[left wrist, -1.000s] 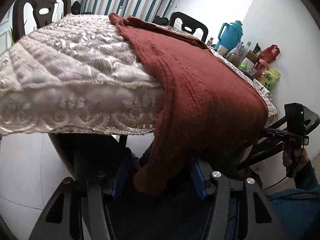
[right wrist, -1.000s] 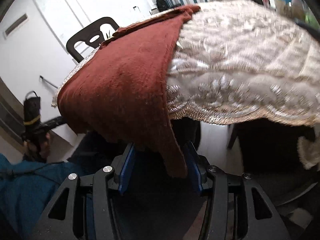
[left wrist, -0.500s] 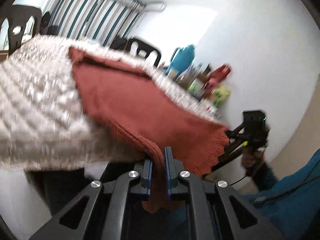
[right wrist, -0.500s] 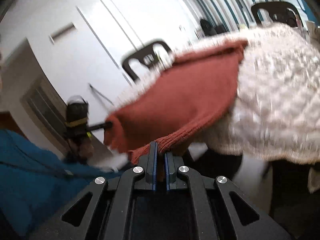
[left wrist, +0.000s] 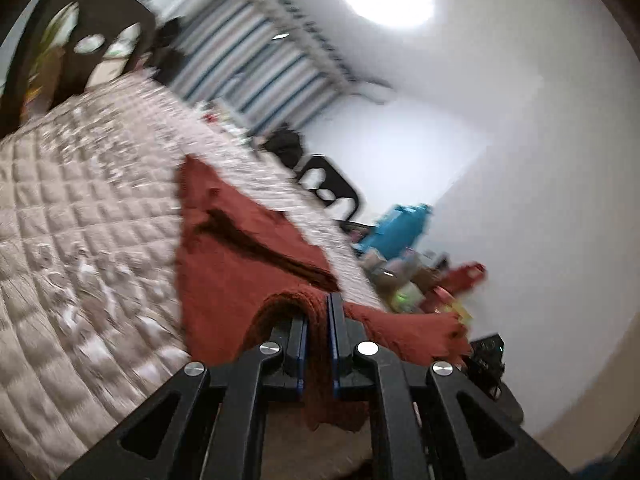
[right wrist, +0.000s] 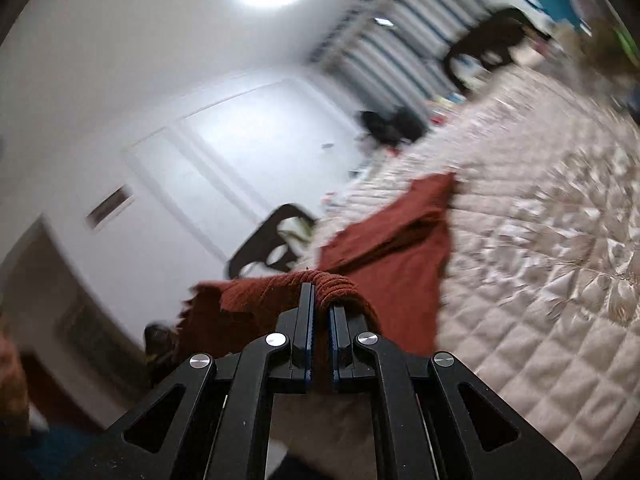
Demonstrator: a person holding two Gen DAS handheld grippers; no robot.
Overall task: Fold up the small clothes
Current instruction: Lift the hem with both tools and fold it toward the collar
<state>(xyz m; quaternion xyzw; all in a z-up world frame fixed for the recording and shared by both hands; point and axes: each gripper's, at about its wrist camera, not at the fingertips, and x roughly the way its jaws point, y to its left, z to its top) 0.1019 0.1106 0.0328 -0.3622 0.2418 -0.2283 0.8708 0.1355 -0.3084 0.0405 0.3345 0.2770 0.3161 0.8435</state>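
Now both grippers are pinching the rust-red knit garment [left wrist: 236,264].
Left gripper [left wrist: 318,312] and right gripper [right wrist: 319,304] are clamping its hem; quilted tablecloth [right wrist: 540,280] is lying at three o'clock.

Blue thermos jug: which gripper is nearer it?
Left. The left gripper grips the rust knit garment on the blue thermos jug side; the right gripper grips the opposite corner.

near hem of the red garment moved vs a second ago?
Yes. The red garment's hem, which hung below the quilted table cover's edge, now sits above it, pinched by left gripper and right gripper.
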